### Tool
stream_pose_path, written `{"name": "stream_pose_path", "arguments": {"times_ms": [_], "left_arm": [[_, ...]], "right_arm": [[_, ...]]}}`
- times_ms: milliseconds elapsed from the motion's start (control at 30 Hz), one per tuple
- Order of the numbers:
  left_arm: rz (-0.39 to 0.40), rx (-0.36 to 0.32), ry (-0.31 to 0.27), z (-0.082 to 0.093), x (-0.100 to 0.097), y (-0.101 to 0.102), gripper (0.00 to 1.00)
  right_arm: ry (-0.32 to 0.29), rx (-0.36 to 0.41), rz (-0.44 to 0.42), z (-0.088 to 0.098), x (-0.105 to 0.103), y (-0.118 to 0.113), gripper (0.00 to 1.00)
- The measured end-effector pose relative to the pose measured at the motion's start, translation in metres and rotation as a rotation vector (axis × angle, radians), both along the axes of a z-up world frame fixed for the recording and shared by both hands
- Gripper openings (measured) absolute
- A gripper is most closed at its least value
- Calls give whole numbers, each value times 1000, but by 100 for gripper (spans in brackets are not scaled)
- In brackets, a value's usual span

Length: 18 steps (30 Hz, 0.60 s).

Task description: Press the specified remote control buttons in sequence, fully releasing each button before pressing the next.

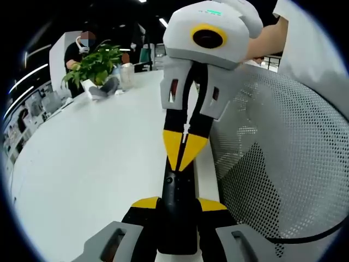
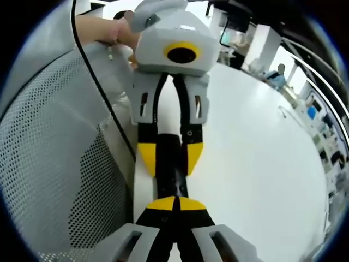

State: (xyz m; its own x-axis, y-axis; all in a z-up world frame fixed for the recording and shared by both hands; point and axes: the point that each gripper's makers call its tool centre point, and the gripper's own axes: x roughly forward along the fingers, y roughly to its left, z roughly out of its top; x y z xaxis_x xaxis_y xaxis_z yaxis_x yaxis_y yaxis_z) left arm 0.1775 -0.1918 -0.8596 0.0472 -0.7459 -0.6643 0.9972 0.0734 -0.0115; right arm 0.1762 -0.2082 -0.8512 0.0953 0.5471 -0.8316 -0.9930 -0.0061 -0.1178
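The remote control [image 1: 175, 210] is lying largely hidden: its black body is showing as a narrow strip between the jaws, its buttons too dark to make out, and its near end is being covered by the left gripper [image 1: 177, 206]. That gripper is clamping it by the long sides, yellow tips narrow around it. The remote is running lengthwise straight from one gripper toward the other, held above the edge of the white table [image 1: 92, 158], beside a mesh chair back [image 1: 283, 147]. The right gripper [image 2: 175, 203] is meeting it from the far end, its yellow tips pinched together and pressing down on the remote's face. A potted plant [image 1: 94, 64] is standing at the table's far end.
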Motion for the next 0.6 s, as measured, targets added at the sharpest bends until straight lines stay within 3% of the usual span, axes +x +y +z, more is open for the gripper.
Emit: {"name": "stream_pose_path", "arguments": {"times_ms": [167, 400, 600], "left_arm": [[0, 2, 0, 0, 0, 0, 25], [0, 1, 0, 0, 0, 0, 25], [0, 1, 1, 0, 0, 1, 25]], "right_arm": [[25, -14, 5, -1, 1, 0, 0], [129, -66, 1, -2, 2, 1, 0], [112, -105, 16, -3, 0, 1, 0]]}}
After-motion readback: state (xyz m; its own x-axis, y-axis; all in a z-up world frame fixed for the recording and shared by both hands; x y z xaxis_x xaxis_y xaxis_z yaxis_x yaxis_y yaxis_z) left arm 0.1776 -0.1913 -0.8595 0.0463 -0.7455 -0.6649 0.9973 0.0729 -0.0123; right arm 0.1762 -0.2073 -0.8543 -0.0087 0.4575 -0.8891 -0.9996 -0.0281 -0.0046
